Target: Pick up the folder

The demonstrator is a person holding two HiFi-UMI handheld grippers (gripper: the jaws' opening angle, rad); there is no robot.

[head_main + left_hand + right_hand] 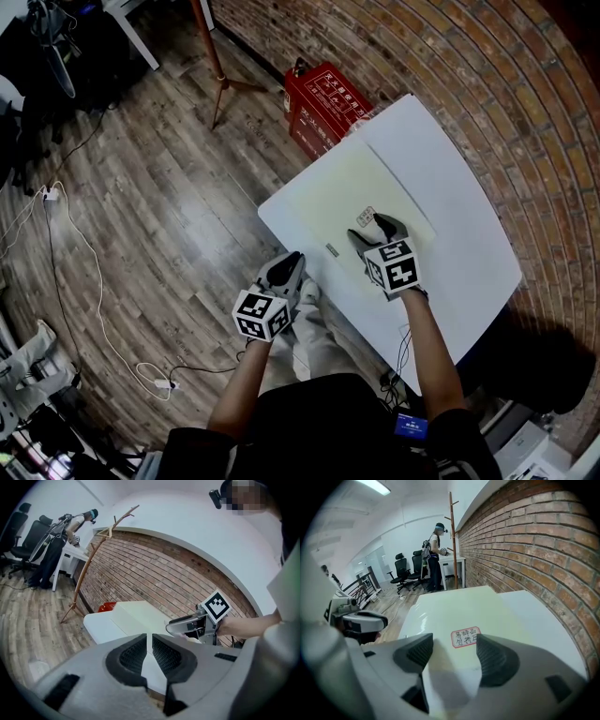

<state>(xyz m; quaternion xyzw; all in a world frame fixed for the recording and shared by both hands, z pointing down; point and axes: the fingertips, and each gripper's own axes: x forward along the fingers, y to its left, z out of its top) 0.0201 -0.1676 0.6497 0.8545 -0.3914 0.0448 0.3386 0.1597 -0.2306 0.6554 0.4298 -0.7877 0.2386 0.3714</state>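
Now: folder approach

The folder [375, 183] is laid flat on the tabletop [473, 248]. The right hand-held gripper [371, 230] is held open over it; the left hand-held gripper [292, 262] is closed, empty. Next, an edge must be taken between the jaws.

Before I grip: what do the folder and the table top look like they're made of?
Folder: pale cream and smooth, with a glossy highlight near its left edge, so probably plastic or coated card. A red-bordered label is stuck on it. Table top: plain white, duller, no grain. It is likely laminate or painted board; I cannot tell which.
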